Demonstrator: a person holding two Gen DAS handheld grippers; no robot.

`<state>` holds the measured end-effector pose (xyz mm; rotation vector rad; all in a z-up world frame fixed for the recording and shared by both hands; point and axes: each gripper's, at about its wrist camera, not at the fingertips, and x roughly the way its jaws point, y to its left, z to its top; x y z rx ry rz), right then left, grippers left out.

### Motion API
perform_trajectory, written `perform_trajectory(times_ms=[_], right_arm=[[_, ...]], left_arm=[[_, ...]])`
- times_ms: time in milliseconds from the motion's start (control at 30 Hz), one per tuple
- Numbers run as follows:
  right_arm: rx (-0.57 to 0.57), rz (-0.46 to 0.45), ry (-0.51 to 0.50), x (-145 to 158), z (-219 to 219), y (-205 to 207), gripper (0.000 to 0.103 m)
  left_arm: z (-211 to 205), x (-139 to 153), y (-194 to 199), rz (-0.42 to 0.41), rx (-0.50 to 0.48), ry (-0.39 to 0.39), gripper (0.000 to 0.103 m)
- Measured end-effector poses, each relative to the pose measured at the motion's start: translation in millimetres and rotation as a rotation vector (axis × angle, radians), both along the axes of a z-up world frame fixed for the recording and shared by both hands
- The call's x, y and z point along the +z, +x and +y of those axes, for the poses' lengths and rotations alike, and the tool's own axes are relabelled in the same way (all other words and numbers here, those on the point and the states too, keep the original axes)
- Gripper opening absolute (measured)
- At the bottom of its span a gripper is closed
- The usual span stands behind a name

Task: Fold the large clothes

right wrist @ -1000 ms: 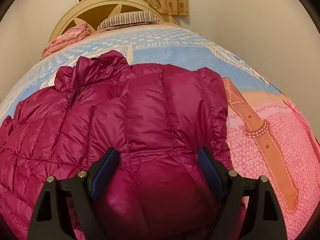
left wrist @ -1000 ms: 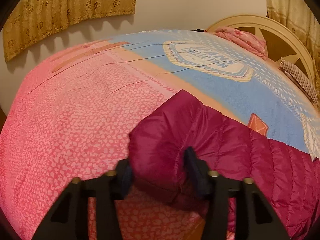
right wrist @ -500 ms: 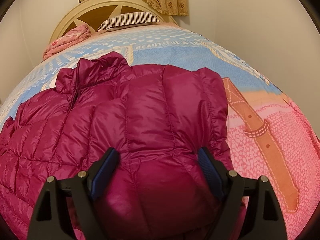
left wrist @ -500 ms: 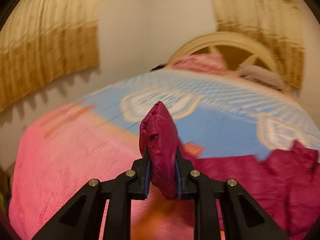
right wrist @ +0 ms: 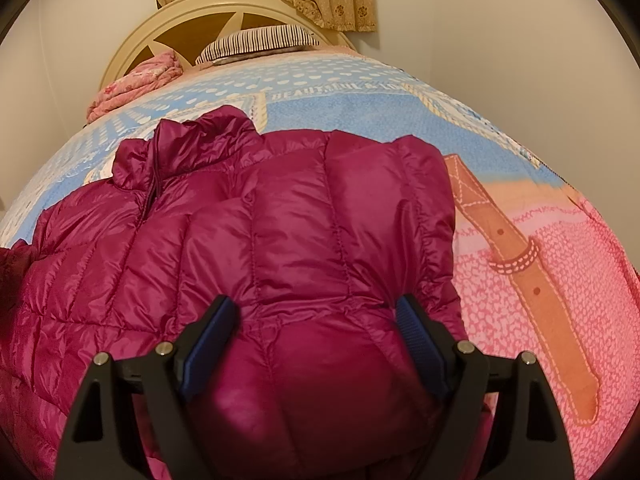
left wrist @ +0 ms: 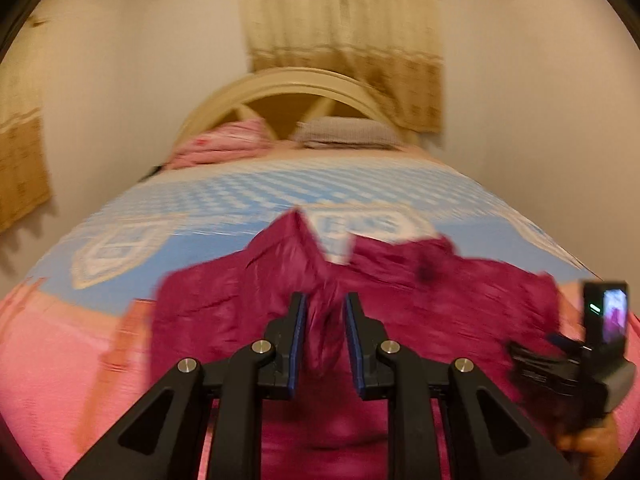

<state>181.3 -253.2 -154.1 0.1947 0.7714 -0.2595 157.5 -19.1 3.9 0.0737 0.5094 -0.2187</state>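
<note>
A magenta puffer jacket (right wrist: 300, 220) lies front up on the bed, collar toward the headboard. One sleeve is folded across its chest. My right gripper (right wrist: 316, 304) stands open, tilted down onto the jacket, its blue pads either side of a puffy bulge near the hem. In the blurred left wrist view, my left gripper (left wrist: 325, 300) is shut on a bunch of the jacket's other sleeve (left wrist: 324, 324), held above the jacket body (left wrist: 440, 280). The right gripper's handle (left wrist: 600, 344), with a small screen, shows at the right edge, with a hand below it.
The bedspread (right wrist: 540, 320) is pink near me and blue toward the cream arched headboard (right wrist: 132, 44). A folded pink quilt (right wrist: 136, 84) and a striped pillow (right wrist: 260, 40) lie at the head. White walls flank the bed and curtains (left wrist: 344, 40) hang behind it.
My left gripper closed on the sleeve end, lifted it off the bedspread and swung it right, over the jacket, turning toward the headboard. The right gripper and the jacket under it stayed still.
</note>
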Motion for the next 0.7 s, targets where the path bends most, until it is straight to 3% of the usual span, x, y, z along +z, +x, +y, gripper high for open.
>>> perform_trajectory(times_ms=[167, 333, 500, 700], right_arm=[[0.001, -0.001, 0.002, 0, 0, 0, 0.085], [0.004, -0.004, 0.006, 0, -1, -1, 0.086], [0.005, 0.002, -0.001, 0, 0, 0, 0.087], [0.003, 0.016, -0.025, 0, 4, 2, 0.088]], left_arm=[[-65, -30, -8, 0.082, -0.161, 0.026, 0.02], [-82, -54, -19, 0.17, -0.192, 0.04, 0.02], [-35, -57, -18, 0.244, -0.094, -0.026, 0.02], [43, -68, -18, 0.232, 0.175, -0.019, 0.021]])
